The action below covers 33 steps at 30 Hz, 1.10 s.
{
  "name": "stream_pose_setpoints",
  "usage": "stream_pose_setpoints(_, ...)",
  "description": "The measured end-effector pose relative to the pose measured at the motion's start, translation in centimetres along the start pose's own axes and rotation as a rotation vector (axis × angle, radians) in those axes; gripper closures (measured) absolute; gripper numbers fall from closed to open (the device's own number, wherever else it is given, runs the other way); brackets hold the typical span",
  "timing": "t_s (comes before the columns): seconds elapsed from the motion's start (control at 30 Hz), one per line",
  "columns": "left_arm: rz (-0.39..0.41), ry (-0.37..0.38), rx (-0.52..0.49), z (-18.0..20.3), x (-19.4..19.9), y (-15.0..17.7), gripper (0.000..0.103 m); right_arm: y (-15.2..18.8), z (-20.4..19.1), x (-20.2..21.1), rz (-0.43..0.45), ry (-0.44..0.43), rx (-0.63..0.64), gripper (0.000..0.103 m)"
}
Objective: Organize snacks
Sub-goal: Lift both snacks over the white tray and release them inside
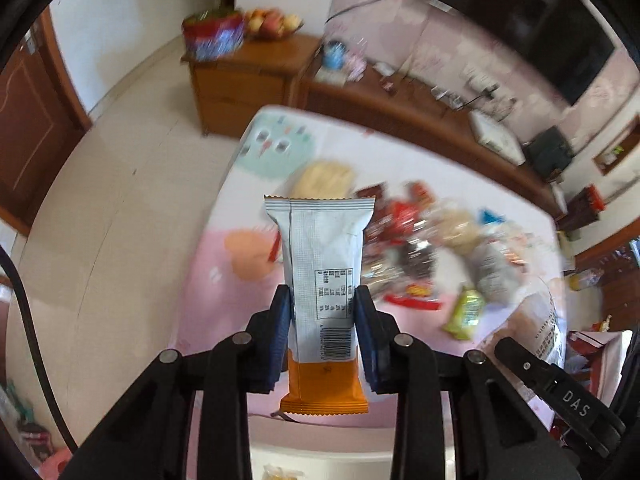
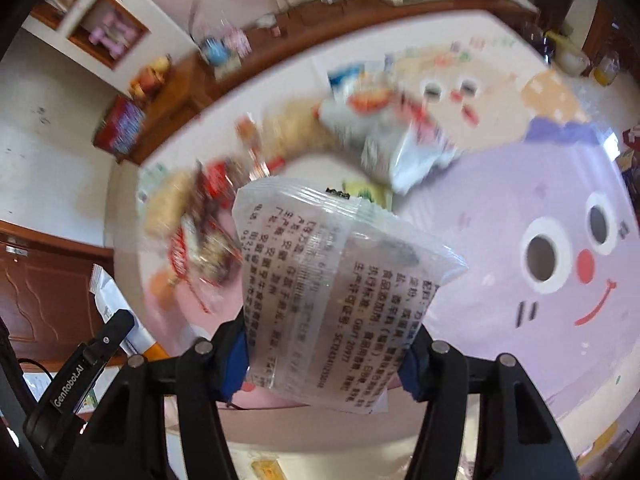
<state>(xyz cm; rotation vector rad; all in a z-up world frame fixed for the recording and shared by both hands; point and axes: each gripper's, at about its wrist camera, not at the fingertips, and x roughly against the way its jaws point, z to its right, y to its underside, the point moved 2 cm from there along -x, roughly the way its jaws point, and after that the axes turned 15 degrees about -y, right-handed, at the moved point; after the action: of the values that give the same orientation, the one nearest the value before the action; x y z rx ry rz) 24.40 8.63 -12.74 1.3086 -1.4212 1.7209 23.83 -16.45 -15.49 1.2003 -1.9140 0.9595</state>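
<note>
Both tools grip packets above the table's (image 1: 208, 280) edge

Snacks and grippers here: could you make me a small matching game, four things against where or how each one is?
Things:
1. silver-orange bar
2. clear packet
3. snack pile
4. fruit bowl

Places or states:
A. lying loose on the cartoon mat
B. pinched in the left gripper
C. on the wooden cabinet
D. held in the right gripper

Pairs: 1-B, 2-D, 3-A, 4-C
</note>
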Motion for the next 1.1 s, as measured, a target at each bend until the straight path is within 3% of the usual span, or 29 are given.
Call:
stream_pose_setpoints(0.27,0.109,0.114,-0.148,1.4,9.9,1.9,0.073,1.8,-3.3,8.7,0.143,-0.071,0.147,0.043)
stream_pose_setpoints(0.5,0.129,0.122,-0.249,1.6,14.3,6.1,0.073,6.2,-4.3,12.2,0.165,-0.081,0.239,0.042)
stream_pose_setpoints(0.67,0.100,0.076,-0.337,1.9,14.0,10.0,0.073,10.0,-3.9,13.3,0.158,-0.043,0.304,0.042)
stream_pose_setpoints(1.1,-0.071,-0.042,-0.464,2.0,8.0,17.8,0.073,16.4,-0.6,10.9,0.048,0.043,0.340,0.041)
